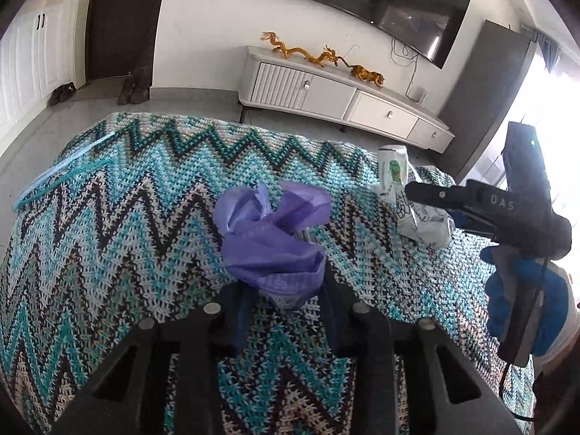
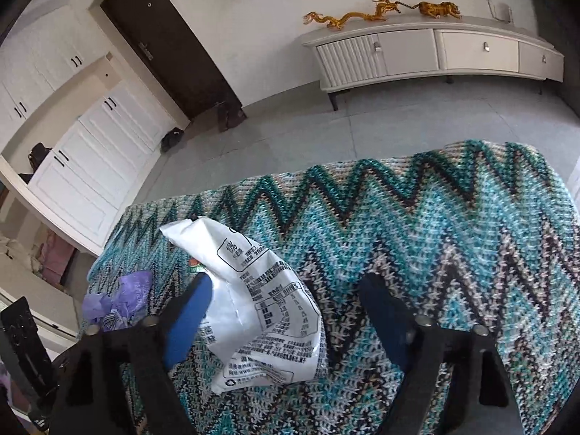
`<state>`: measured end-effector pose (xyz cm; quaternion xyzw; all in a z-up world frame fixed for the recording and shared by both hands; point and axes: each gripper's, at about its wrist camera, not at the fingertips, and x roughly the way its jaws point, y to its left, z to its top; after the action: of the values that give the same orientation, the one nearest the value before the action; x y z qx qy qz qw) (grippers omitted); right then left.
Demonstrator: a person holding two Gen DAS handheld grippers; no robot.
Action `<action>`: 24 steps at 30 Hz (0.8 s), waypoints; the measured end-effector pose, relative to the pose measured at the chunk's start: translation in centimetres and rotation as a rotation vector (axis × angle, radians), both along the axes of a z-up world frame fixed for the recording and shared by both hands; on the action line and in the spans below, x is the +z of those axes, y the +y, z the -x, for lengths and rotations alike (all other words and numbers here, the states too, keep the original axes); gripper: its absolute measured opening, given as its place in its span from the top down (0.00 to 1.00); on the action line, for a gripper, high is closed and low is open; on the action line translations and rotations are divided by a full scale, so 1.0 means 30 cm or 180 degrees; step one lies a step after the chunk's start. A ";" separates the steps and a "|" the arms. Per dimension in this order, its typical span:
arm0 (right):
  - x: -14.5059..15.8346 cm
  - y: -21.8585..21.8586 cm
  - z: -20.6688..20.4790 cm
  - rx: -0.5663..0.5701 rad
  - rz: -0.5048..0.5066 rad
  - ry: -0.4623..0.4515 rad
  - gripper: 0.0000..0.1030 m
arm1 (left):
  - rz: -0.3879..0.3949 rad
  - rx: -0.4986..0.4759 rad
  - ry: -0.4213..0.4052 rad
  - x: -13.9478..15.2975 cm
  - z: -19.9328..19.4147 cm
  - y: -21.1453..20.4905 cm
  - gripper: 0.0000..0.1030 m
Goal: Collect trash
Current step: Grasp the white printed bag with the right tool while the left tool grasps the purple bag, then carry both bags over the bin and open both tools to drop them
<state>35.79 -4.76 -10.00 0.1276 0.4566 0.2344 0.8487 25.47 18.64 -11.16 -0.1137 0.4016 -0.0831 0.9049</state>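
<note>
A crumpled purple plastic bag lies on the zigzag knitted cloth. My left gripper has its jaws on either side of the bag's near end, apparently closed on it. A white printed snack wrapper lies on the cloth, also visible in the left wrist view. My right gripper is open around the wrapper, its left blue pad touching the wrapper's edge; it shows in the left wrist view, held by a blue-gloved hand. The purple bag shows at far left.
A white TV cabinet with golden dragon figures stands beyond the table, a TV above it. A dark door and white cupboards are at left. Grey tiled floor lies past the table's far edge.
</note>
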 end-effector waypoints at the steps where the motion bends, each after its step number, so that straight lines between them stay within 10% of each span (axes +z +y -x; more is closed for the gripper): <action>1: -0.004 0.004 0.003 0.0031 0.0014 0.0007 0.30 | -0.0006 0.0001 -0.0001 0.000 0.001 -0.001 0.70; 11: 0.016 0.011 0.140 0.0242 0.0111 -0.0087 0.87 | -0.0217 0.0066 -0.0059 0.015 0.008 -0.042 0.73; 24: 0.181 -0.225 0.566 -0.0052 -0.0163 -0.0418 0.90 | -0.0330 0.0108 -0.0335 0.172 0.187 -0.082 0.76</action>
<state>18.81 -11.51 -4.57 0.1373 0.3928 0.2469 0.8752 19.85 16.17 -6.01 -0.0690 0.3552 -0.0527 0.9307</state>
